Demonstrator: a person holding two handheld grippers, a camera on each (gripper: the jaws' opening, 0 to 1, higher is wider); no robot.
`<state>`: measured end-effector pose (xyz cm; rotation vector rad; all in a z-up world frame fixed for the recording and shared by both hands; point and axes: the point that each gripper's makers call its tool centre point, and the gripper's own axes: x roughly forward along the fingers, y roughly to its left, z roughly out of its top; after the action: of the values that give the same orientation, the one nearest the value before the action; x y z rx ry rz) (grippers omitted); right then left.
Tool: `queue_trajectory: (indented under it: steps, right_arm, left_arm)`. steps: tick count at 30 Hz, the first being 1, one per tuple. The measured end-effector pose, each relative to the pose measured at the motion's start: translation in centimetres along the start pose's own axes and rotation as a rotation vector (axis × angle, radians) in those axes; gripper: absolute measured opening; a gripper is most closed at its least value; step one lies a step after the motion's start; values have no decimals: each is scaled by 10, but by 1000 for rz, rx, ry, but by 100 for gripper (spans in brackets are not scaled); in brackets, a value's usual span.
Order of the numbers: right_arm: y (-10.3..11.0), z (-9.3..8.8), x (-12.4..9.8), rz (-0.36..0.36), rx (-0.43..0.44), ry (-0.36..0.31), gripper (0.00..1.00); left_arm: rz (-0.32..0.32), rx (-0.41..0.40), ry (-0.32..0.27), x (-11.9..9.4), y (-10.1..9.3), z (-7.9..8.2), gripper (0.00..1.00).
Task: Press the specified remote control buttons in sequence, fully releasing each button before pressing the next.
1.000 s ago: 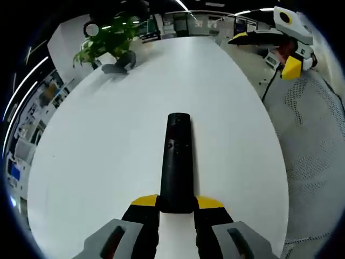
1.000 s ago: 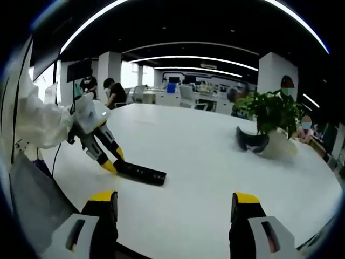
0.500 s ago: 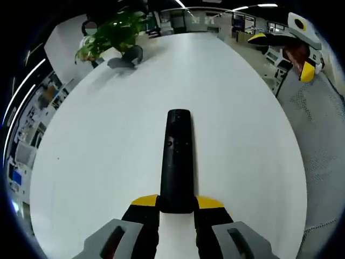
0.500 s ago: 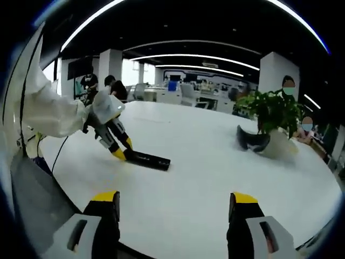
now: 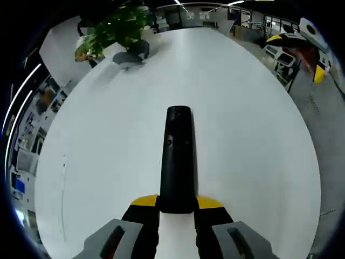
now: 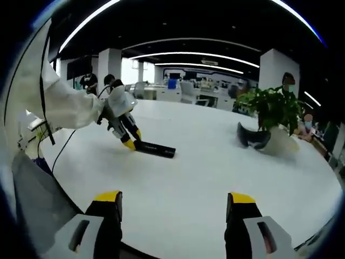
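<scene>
The left gripper grips the near end of a black remote control between its yellow-tipped jaws, the remote pointing toward 12 o'clock over a white oval table. At 11 o'clock a green potted plant stands beside a dark curved object. The right gripper shows at 2 o'clock, beyond the table's edge

The remote control buttons are too small to read (near end hidden).

Open office, ceiling light strips, white table, potted plant.
</scene>
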<state>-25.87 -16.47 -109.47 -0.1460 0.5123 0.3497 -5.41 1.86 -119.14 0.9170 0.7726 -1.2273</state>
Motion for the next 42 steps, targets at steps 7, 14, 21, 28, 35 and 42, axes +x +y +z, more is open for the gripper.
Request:
queue_trajectory:
  steps: [7, 14, 21, 28, 35, 42]
  right_arm:
    - [0, -2, 2, 8, 2, 14, 77]
    - [-2, -5, 3, 14, 37, 24, 76]
    - [-1, -9, 4, 18, 37, 45, 74]
    - [-1, -11, 4, 21, 43, 51, 73]
    - [-1, -13, 4, 21, 44, 60, 72]
    - [0, -14, 4, 25, 44, 71, 72]
  left_arm:
    - [15, 44, 28, 4, 24, 0, 24]
    - [17, 59, 34, 10, 49, -1, 24]
    - [-23, 69, 46, 12, 58, 3, 24]
    - [-20, 95, 68, 14, 77, 4, 24]
    - [-20, 118, 102, 16, 95, 3, 24]
    - [-33, 144, 121, 20, 110, 4, 24]
